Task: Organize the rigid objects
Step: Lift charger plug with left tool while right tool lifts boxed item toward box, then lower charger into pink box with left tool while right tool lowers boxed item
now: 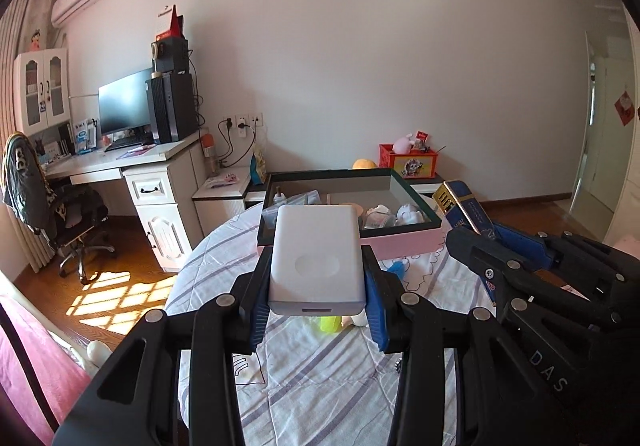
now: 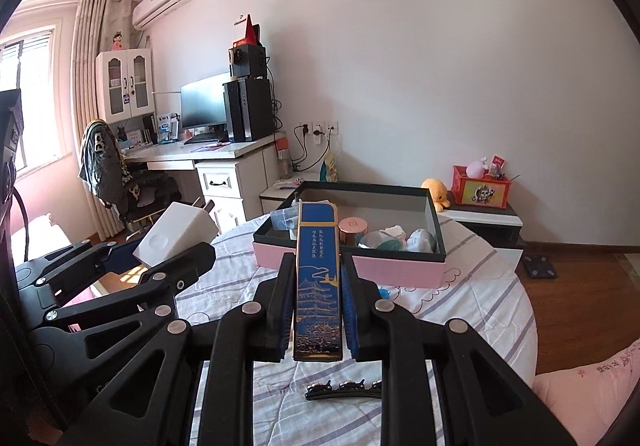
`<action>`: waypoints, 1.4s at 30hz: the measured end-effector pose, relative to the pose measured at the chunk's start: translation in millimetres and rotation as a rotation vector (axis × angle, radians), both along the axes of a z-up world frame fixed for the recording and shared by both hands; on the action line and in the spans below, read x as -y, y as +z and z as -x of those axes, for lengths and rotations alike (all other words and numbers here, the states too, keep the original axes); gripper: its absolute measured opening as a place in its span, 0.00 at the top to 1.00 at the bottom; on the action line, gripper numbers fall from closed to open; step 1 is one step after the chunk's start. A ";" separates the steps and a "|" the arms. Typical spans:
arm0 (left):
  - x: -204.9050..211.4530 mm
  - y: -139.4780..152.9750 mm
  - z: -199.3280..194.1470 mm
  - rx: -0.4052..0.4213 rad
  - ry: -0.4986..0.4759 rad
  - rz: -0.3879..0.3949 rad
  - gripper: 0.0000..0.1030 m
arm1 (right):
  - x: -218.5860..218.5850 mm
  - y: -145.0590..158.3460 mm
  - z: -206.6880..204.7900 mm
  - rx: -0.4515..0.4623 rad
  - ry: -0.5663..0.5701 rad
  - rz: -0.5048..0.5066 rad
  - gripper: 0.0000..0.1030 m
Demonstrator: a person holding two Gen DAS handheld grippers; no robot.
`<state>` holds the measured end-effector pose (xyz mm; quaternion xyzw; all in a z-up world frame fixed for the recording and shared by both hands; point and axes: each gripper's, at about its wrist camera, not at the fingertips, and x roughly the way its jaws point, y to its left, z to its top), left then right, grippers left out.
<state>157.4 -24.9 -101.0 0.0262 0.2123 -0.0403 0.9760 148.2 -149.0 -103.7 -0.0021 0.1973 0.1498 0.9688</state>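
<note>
We hold the left gripper [image 1: 318,278] clamped on a white charger [image 1: 316,260], its blue pads pressed against both long sides; the right wrist view shows prongs at the charger's far end. The charger is lifted above the round table [image 1: 320,374], just short of the near wall of the pink box [image 1: 404,244].

The right gripper [image 2: 318,310] is closed on a long blue box with gold print [image 2: 318,286], gripped on its narrow sides, its far end reaching over the near wall of the pink box. Both loads are held in the air, well apart from each other.

Inside the pink box: a copper-lidded jar [image 2: 352,228], a clear plastic bag [image 2: 282,219] and some pale items we cannot identify. A black hair clip [image 2: 344,390] lies on the striped cloth at the table's near edge. A green object [image 1: 330,324] sits on the cloth under the charger.
</note>
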 end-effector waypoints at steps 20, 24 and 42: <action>19.9 -8.9 -76.9 -0.048 -0.026 -0.045 0.61 | 5.9 -8.8 -59.0 -0.033 0.015 0.033 0.79; 22.8 -14.6 -137.4 -0.112 -0.057 -0.045 0.61 | 9.7 -15.4 -110.3 -0.085 0.033 0.035 0.79; 22.8 -83.3 -313.0 -0.333 -0.034 -0.085 0.58 | 13.2 -83.8 -280.2 -0.316 0.031 0.091 0.79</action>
